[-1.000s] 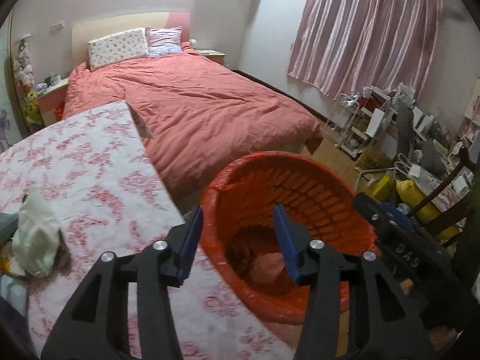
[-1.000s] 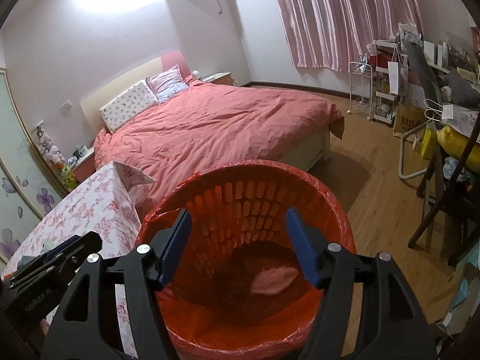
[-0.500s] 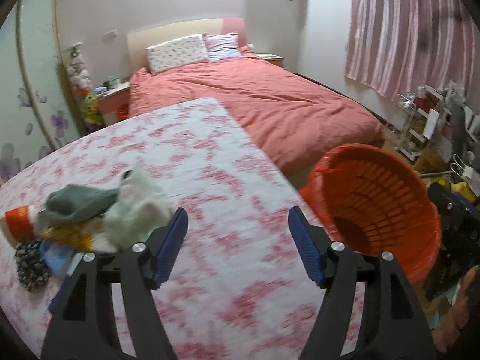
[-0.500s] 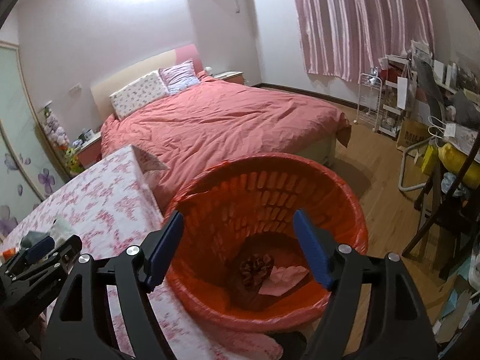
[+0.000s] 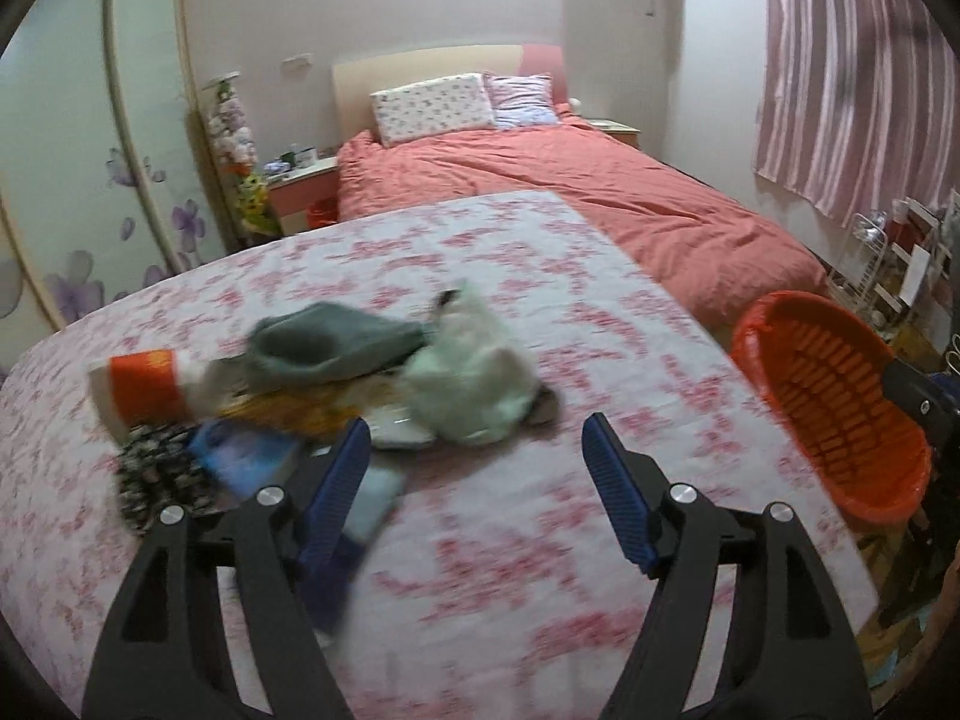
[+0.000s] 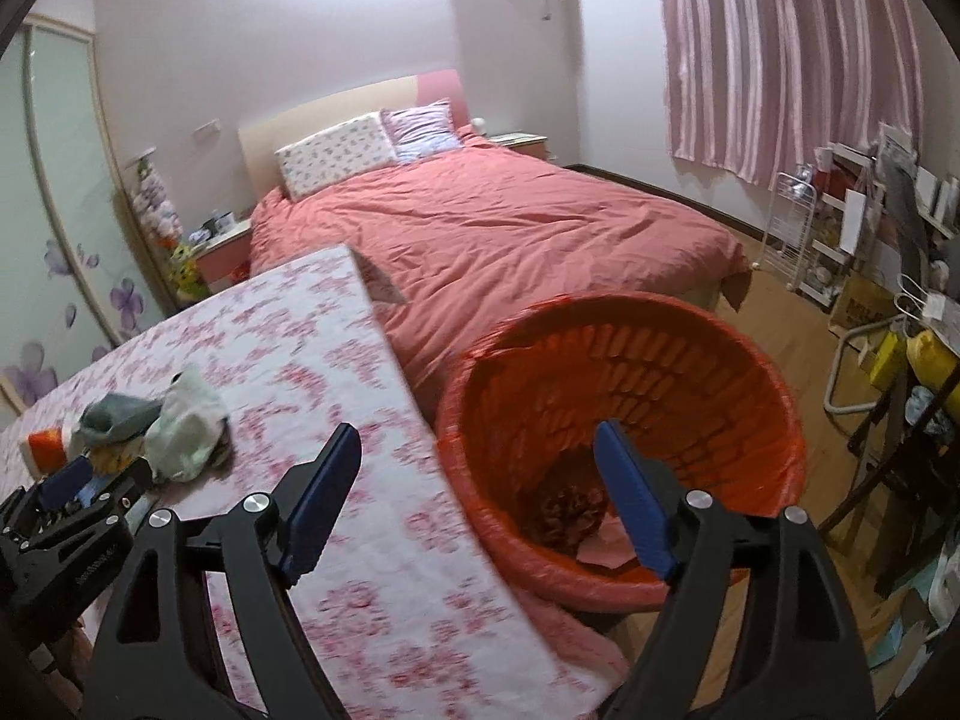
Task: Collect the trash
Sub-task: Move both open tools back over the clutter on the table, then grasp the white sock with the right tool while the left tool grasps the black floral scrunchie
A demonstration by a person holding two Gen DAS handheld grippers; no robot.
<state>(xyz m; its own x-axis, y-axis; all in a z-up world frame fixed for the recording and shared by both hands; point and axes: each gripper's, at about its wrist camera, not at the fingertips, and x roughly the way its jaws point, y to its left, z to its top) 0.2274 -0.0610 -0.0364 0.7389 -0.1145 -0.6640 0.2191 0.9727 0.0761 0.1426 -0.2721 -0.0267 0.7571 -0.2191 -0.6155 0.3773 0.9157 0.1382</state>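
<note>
A pile of trash lies on the floral tablecloth [image 5: 510, 570]: a crumpled white bag [image 5: 474, 384], a grey cloth [image 5: 330, 342], an orange-and-white cup [image 5: 141, 387] and a blue packet [image 5: 240, 456]. My left gripper [image 5: 474, 462] is open and empty, just in front of the pile. The orange basket [image 6: 624, 390] stands off the table's right edge, with a dark lump and pink paper [image 6: 600, 546] inside. My right gripper [image 6: 477, 480] is open and empty above the table edge and the basket's rim. The pile shows in the right wrist view [image 6: 180, 426].
A bed with a red duvet [image 6: 492, 234] lies behind the table. A nightstand [image 5: 300, 192] stands left of the bed. Shelves and clutter [image 6: 870, 252] line the right wall. Wooden floor [image 6: 798, 336] lies right of the basket.
My left gripper has swung left from over the basket to the trash pile on the table. My right gripper has drawn back and left, so the table edge now lies between its fingers.
</note>
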